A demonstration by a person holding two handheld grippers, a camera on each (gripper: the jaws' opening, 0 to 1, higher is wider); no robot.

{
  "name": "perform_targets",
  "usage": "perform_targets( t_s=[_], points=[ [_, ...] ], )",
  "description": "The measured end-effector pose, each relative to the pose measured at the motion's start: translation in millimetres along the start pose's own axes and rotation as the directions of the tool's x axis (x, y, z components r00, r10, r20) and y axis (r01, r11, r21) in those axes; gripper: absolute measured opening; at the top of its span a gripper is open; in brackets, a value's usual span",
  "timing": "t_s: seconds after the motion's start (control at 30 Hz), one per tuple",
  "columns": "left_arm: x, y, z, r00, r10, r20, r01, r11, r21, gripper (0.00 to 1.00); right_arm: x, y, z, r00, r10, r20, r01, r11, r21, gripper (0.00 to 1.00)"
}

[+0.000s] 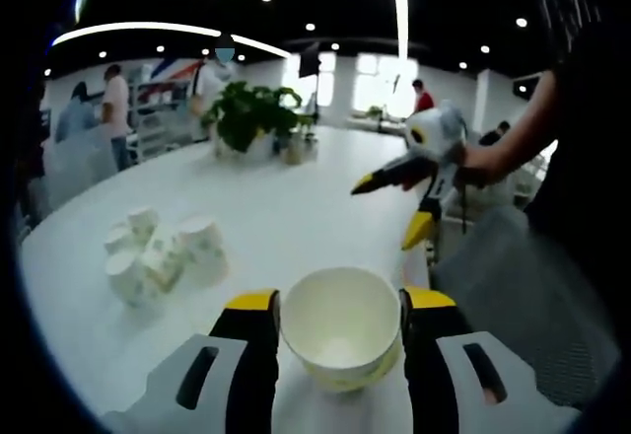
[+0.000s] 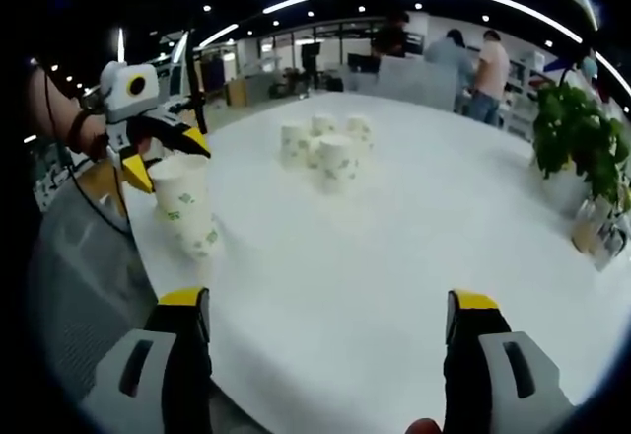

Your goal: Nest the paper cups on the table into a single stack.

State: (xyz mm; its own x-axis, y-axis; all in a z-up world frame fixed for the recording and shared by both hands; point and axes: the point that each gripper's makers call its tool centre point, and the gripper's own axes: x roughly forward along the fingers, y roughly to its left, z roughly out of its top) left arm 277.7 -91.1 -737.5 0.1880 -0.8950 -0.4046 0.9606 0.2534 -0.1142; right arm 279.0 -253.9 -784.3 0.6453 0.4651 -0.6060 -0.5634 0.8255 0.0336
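Note:
A white paper cup [image 1: 340,330] with a green print sits between the yellow-tipped jaws of my left gripper [image 1: 340,306], which is shut on it, mouth facing the camera. In the right gripper view the same hold looks like a short nested stack [image 2: 187,207] in the left gripper [image 2: 166,158], over the table's near-left edge. Several more cups [image 1: 163,252] stand clustered on the white table [image 1: 296,207]; they are farther back in the right gripper view [image 2: 325,148]. My right gripper [image 2: 330,316] is open and holds nothing; it also appears held by a hand [image 1: 389,209].
A potted plant [image 1: 251,113] stands at the table's far side, also at the right [image 2: 572,128]. People stand beyond the table [image 2: 473,59]. Grey floor lies past the table edge [image 2: 89,286].

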Motion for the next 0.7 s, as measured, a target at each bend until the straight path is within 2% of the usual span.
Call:
perform_targets(
  t_s=[0.7],
  points=[
    [2.0,-4.8,-6.3,1.000,-0.018,-0.017,0.017,1.000,-0.020,0.49,1.9,1.4,-1.3,1.000,0.002,0.003,-0.002,1.000,0.012,0.98]
  ],
)
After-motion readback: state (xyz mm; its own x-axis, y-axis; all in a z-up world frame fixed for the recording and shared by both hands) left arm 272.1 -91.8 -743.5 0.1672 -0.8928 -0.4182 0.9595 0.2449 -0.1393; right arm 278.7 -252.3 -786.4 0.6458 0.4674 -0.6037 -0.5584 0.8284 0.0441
